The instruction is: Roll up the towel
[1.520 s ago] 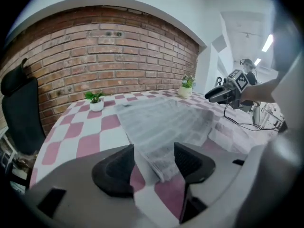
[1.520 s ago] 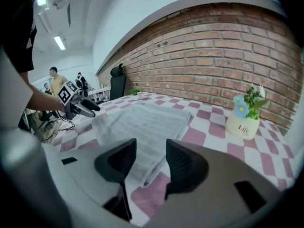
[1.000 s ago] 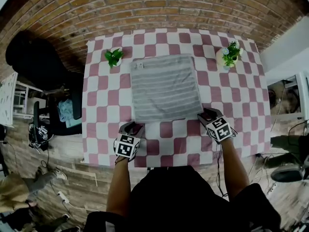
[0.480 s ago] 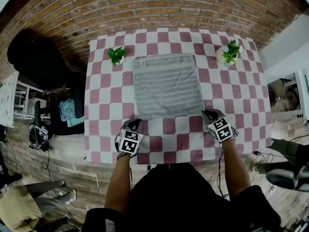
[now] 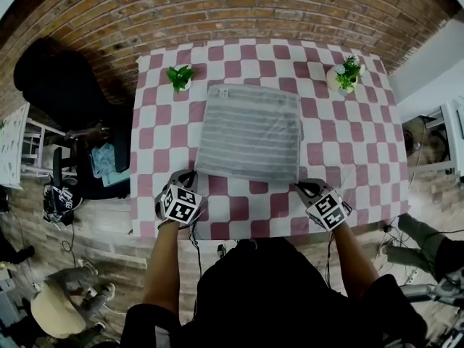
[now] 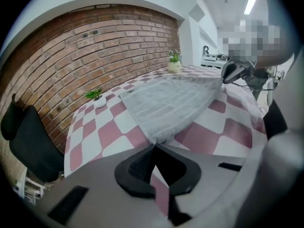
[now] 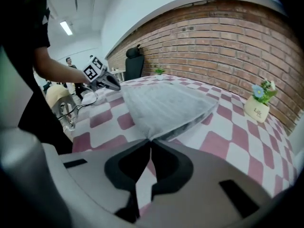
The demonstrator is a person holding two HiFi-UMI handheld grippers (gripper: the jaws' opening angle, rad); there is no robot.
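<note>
The left gripper (image 6: 153, 145) has its jaws pressed together on the near left corner of the towel (image 6: 166, 103). In the left gripper view the fluffy corner sits right at the meeting tips at lower centre. From there the cloth fans out toward the upper right of the frame. The right gripper (image 7: 151, 140) is likewise clamped tight, on the near right corner. In the right gripper view the towel (image 7: 161, 106) spreads up and away from its tips. That corner is lifted off the table (image 7: 237, 146), with a dark shadow under the raised edge.

In the head view the left gripper (image 5: 188, 177) is lower left of centre and the right gripper (image 5: 304, 188) lower right of centre. They are well apart, with the towel's near edge running between them. The towel (image 5: 250, 133), grey with fine stripes, fills the middle of the frame on the pink-and-white checked table (image 5: 239, 210). Its far edge lies flat toward the top of the frame.

Beyond the far corners stand a potted plant (image 5: 179, 77) at upper left and a second plant (image 5: 346, 75) at upper right, both apart from the towel. A brick wall (image 5: 217, 13) curves across the top. In the left gripper view the right gripper (image 6: 224, 77) shows at upper right, at the towel's other corner.
</note>
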